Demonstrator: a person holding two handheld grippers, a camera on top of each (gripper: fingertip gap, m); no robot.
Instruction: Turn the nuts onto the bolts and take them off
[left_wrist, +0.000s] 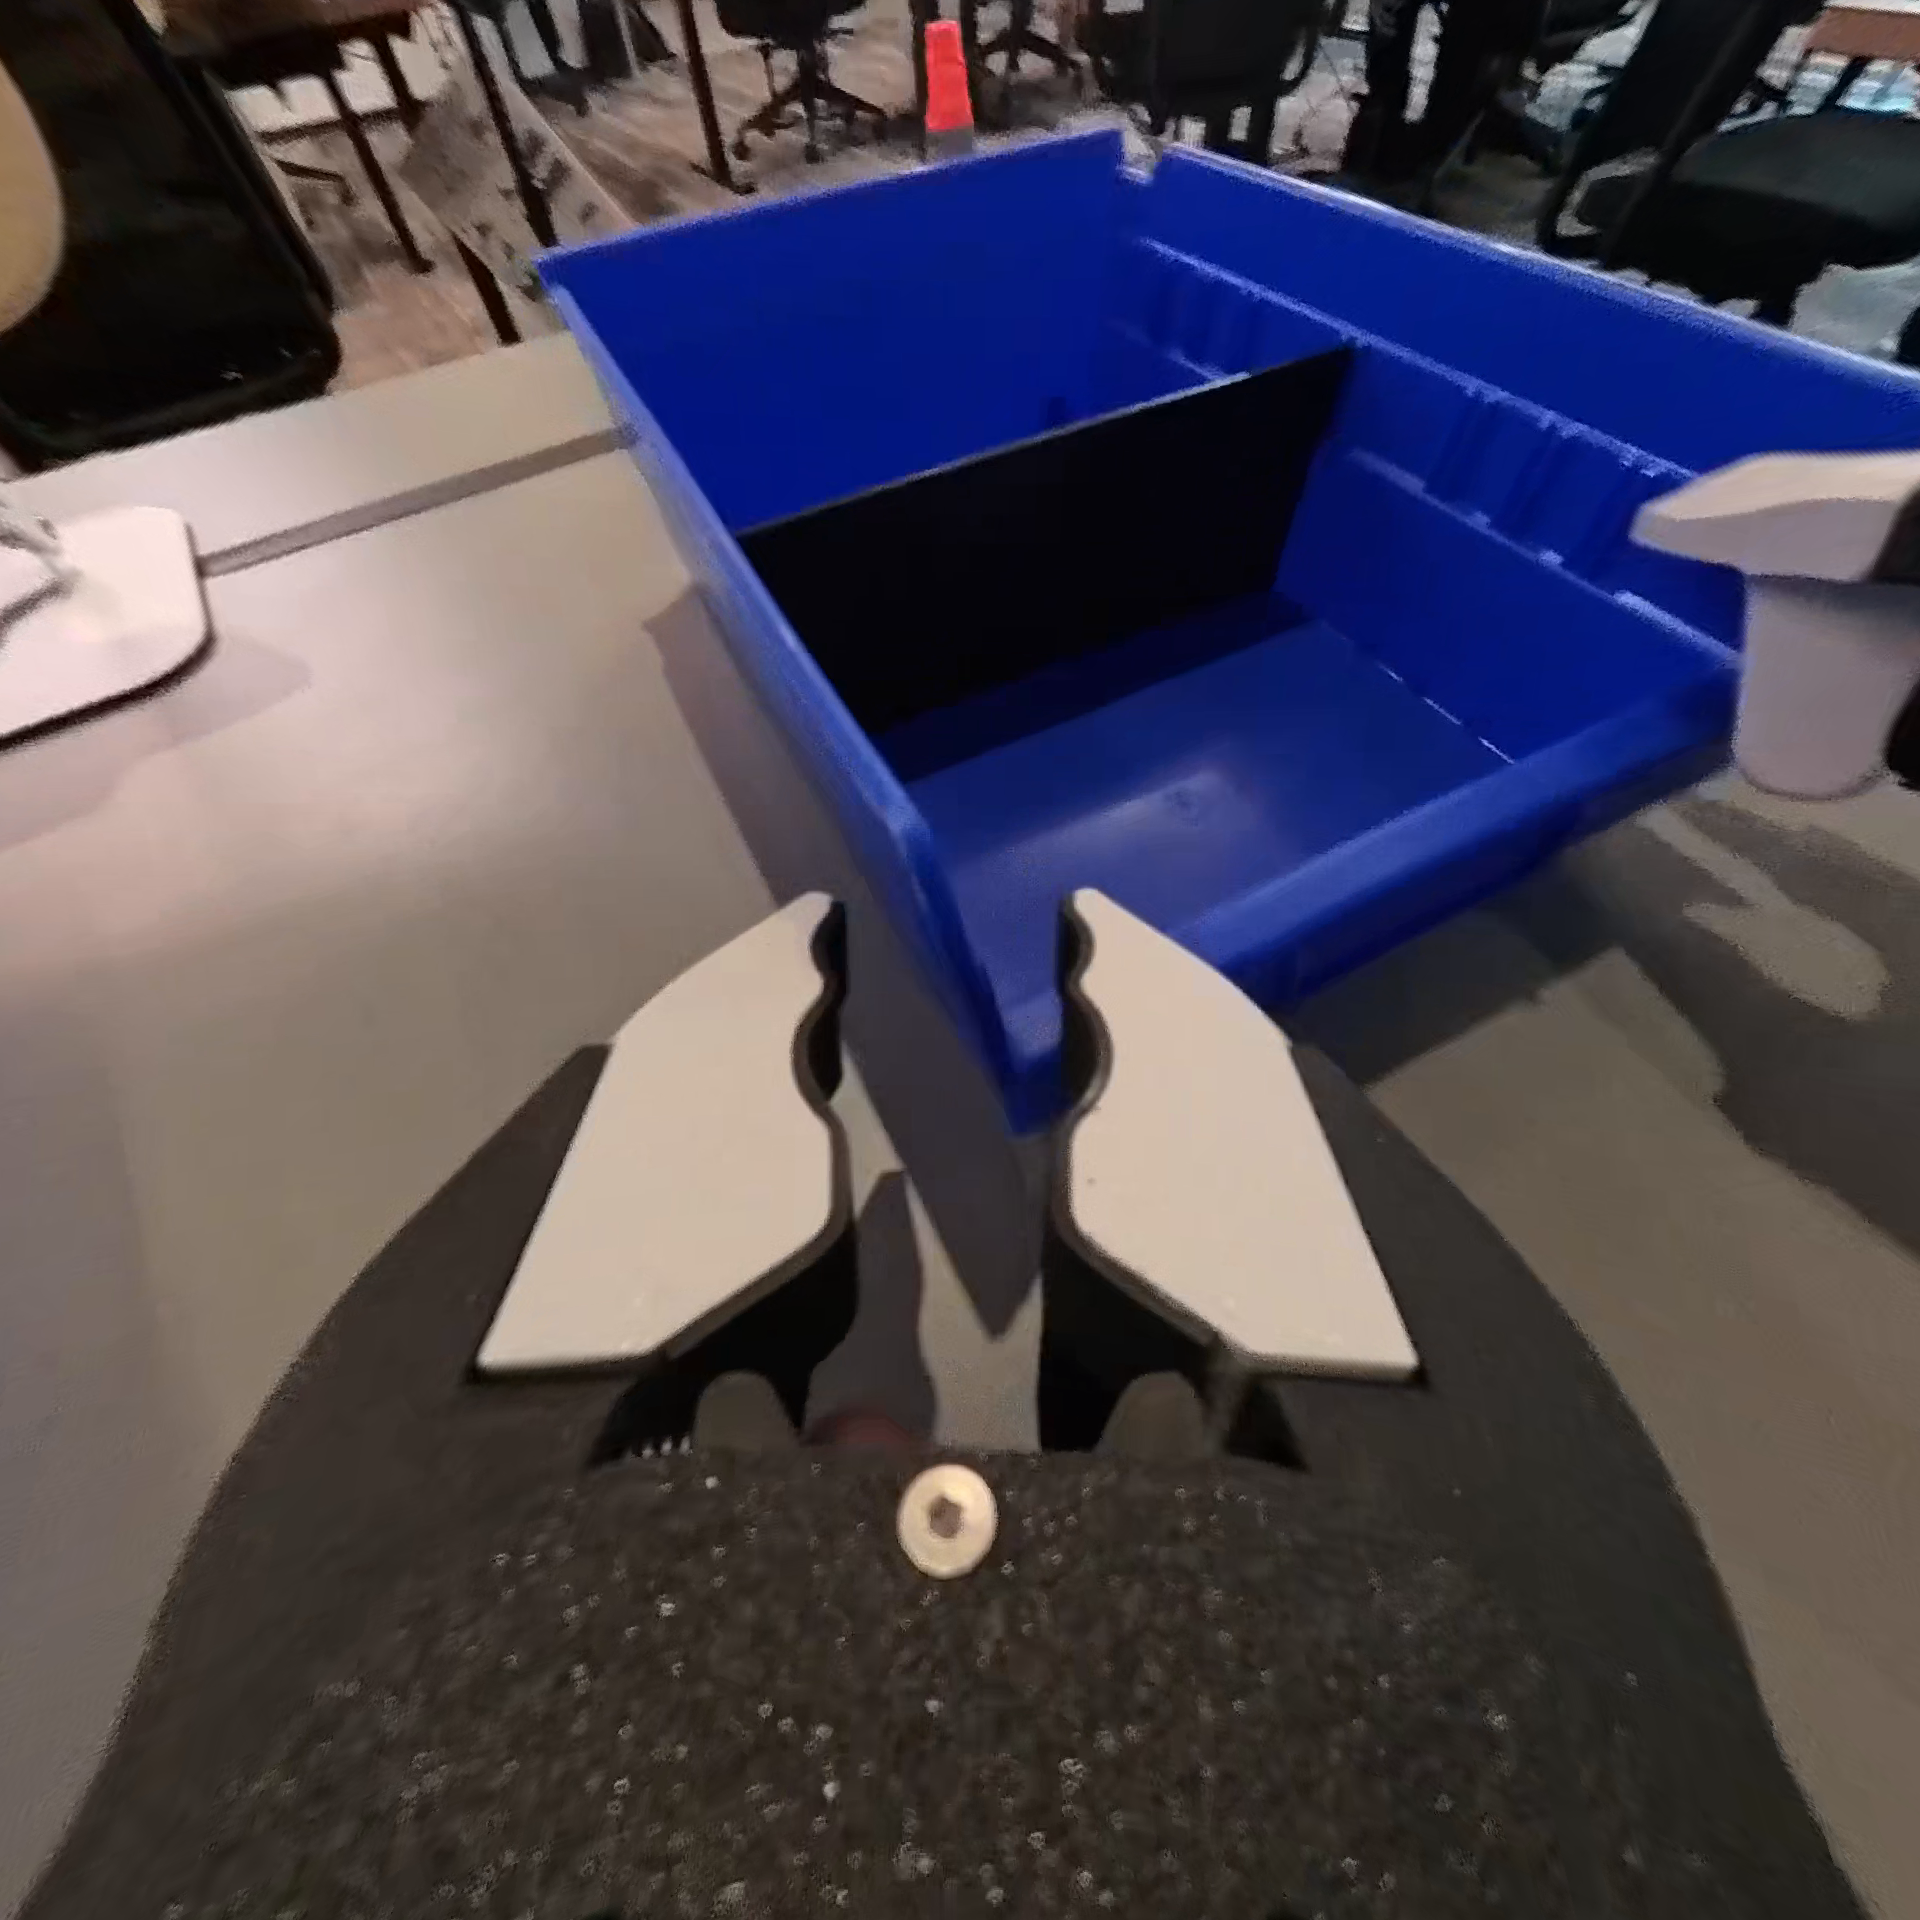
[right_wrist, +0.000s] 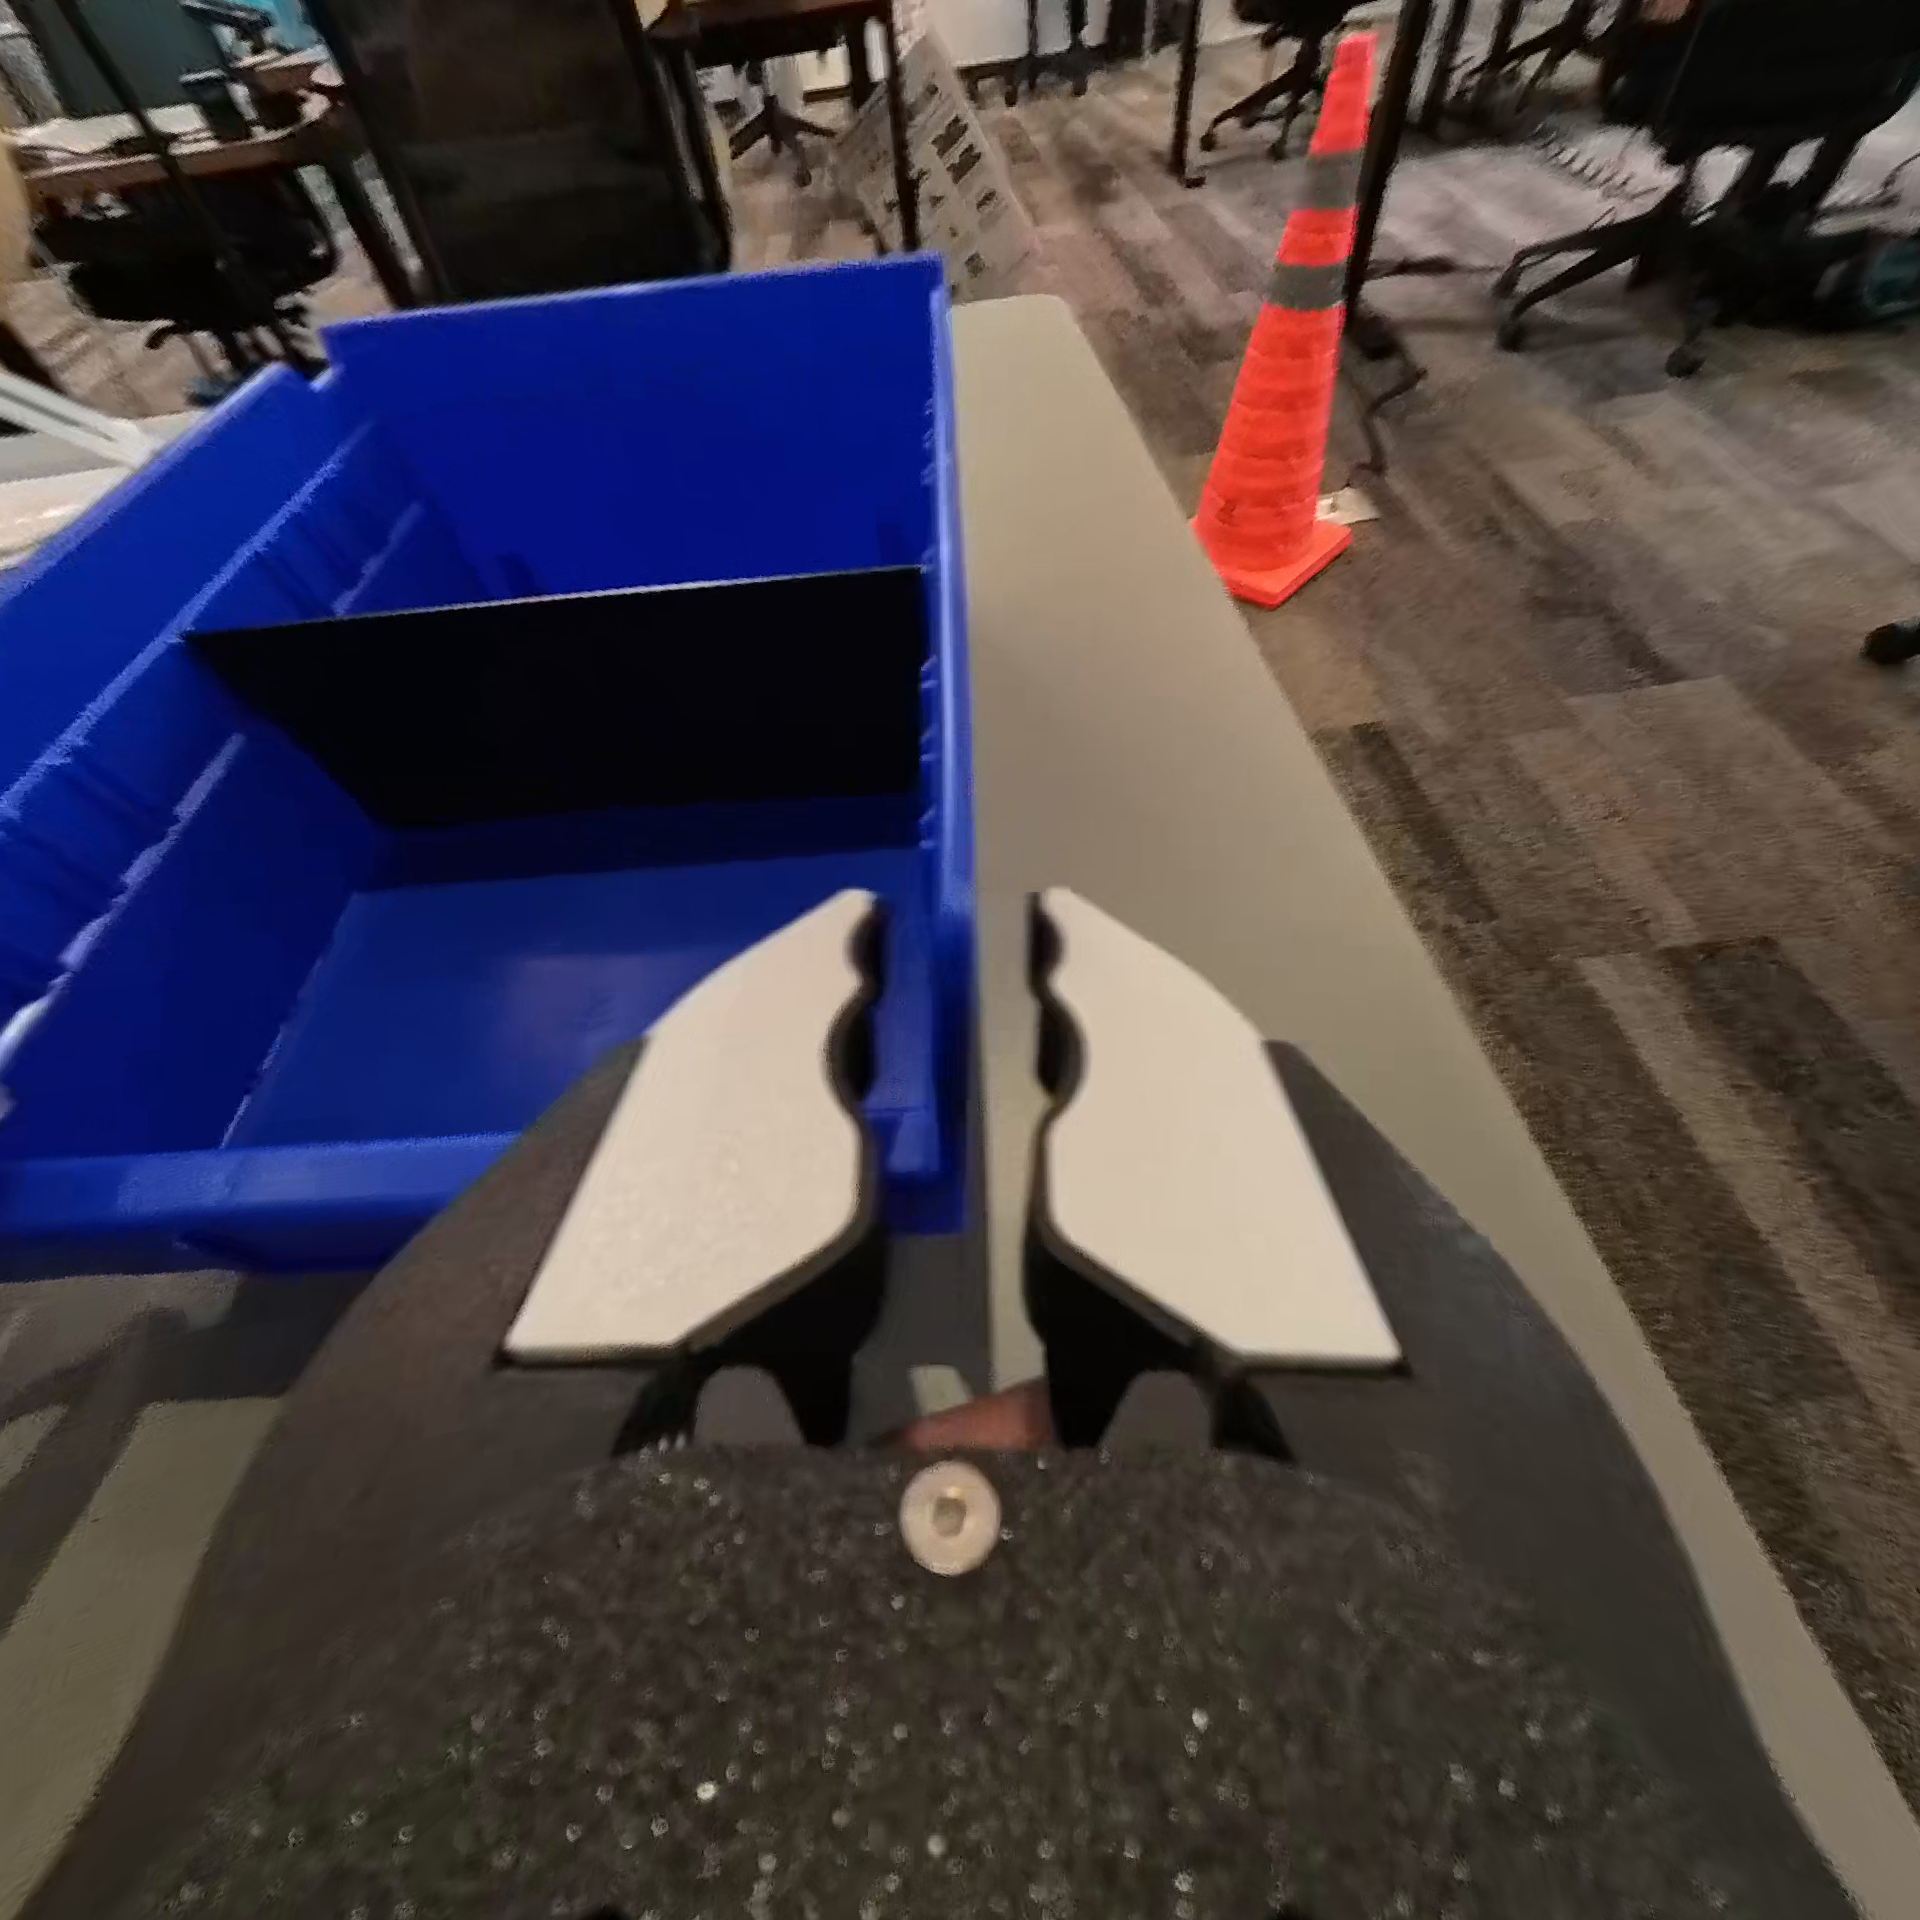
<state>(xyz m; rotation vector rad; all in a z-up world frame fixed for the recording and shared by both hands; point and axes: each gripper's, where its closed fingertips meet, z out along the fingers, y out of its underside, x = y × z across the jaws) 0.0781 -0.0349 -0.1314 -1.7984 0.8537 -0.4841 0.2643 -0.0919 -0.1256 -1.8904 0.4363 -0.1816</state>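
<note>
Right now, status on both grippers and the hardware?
Left gripper open, empty. Right gripper open, empty. No nuts or bolts visible; blue bin near compartment bare. Nothing obstructing.

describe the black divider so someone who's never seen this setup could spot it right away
On the grey table sits a big blue bin, open at the top. Across its inside, from one long wall to the other, stands a flat black divider that splits it into near and far compartments. It is the only black part in the blue bin.

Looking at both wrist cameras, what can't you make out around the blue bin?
- Far compartment floor of the blue bin: both views, hidden behind the black divider.
- Nuts and bolts: none visible in either view.
- Right gripper in the left wrist view: cut off by the right edge.
- Background: blurred.
</note>
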